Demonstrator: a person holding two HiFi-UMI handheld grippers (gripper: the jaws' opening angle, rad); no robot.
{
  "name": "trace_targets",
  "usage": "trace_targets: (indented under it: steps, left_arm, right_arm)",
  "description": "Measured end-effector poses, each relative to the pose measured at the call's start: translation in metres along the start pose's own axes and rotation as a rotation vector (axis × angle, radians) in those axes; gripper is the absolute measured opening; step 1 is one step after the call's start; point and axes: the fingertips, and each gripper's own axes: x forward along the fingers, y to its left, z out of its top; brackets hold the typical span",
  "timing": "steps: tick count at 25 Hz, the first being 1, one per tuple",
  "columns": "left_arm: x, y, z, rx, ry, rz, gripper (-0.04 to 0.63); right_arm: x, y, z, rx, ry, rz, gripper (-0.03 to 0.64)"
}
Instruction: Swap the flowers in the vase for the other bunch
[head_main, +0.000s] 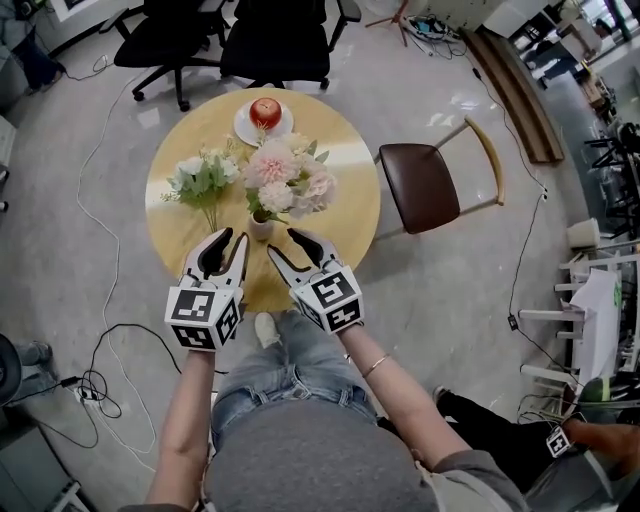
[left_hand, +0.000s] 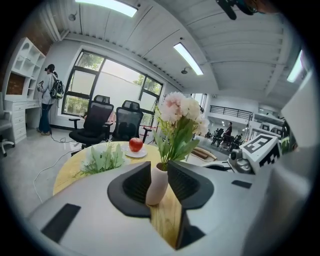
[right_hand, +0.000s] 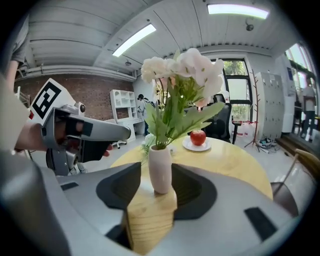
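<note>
We are looking at a round wooden surface (head_main: 348, 215) from above. The small white vase (head_main: 260, 227) is standing upright near the near edge, holding the pink and white flowers (head_main: 290, 175). The other bunch (head_main: 203, 180), white with green leaves, is lying flat on the surface to the left of the vase, apart from it. At the far edge an apple (head_main: 265, 111) is sitting on a white plate (head_main: 243, 129).

The left gripper (head_main: 235, 237) is hovering just left of the vase and the right gripper (head_main: 281, 240) just right of it, both pointing away from us and angling in toward it. The left gripper's jaws are standing partly apart; its own view is showing the vase in the gap, with no pad clearly pressing on it. The right gripper's jaws are standing wider, with a clear gap on each side of the vase, gripping nothing.

A brown chair (head_main: 420, 185) is sitting right of the surface, and black office chairs (head_main: 165, 30) are on the far side.
</note>
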Motion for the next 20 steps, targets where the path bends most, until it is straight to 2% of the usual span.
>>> trace_targets:
  steps: [6, 13, 20]
  left_arm:
    - [0.005, 0.004, 0.0, -0.018, 0.009, 0.011, 0.127]
    - [0.007, 0.004, 0.001, -0.028, 0.013, 0.012, 0.144]
    - [0.013, 0.0, 0.007, -0.055, 0.032, -0.043, 0.169]
  right_arm:
    - [0.019, -0.003, -0.002, -0.044, 0.022, 0.035, 0.24]
    - [0.041, -0.004, -0.002, -0.118, 0.04, 0.066, 0.243]
    - [0.057, -0.001, -0.003, -0.182, 0.045, 0.093, 0.245]
